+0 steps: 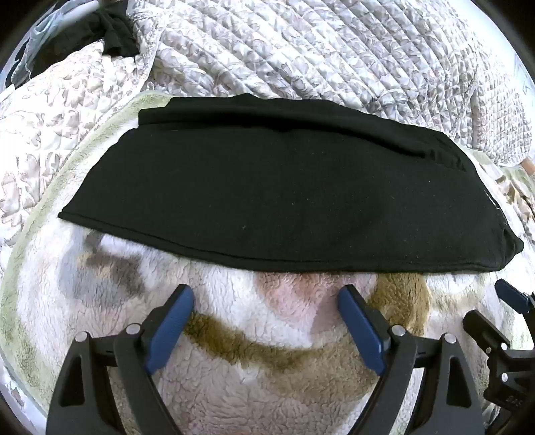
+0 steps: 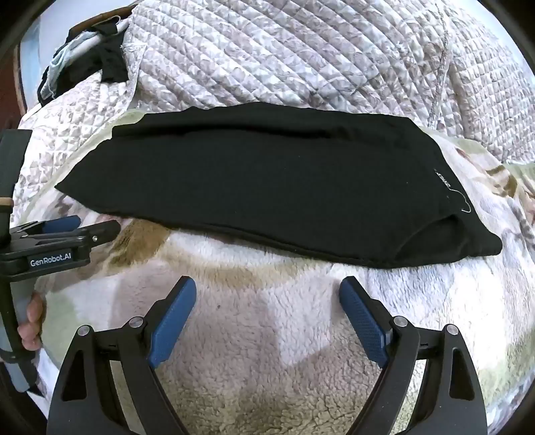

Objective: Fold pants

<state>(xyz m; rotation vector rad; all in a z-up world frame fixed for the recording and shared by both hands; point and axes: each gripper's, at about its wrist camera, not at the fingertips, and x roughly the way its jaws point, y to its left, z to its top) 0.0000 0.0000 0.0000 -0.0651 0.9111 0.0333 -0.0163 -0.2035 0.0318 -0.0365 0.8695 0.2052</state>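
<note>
The black pants [image 1: 267, 187] lie flat in a long folded strip across a fleecy blanket [image 1: 267, 334], waistband end at the right with a small white label [image 2: 446, 182]. They also show in the right wrist view [image 2: 260, 187]. My left gripper [image 1: 265, 291] is open and empty, just short of the pants' near edge. My right gripper [image 2: 267, 286] is open and empty, also just short of the near edge. The left gripper shows at the left of the right wrist view [image 2: 80, 227]; the right gripper shows at the right edge of the left wrist view [image 1: 508, 294].
A quilted floral bedspread [image 1: 301, 50] covers the bed behind the pants. A bundle of dark clothes [image 1: 113, 30] lies at the far left, also in the right wrist view [image 2: 100, 57]. A hand [image 2: 31, 318] holds the left gripper's handle.
</note>
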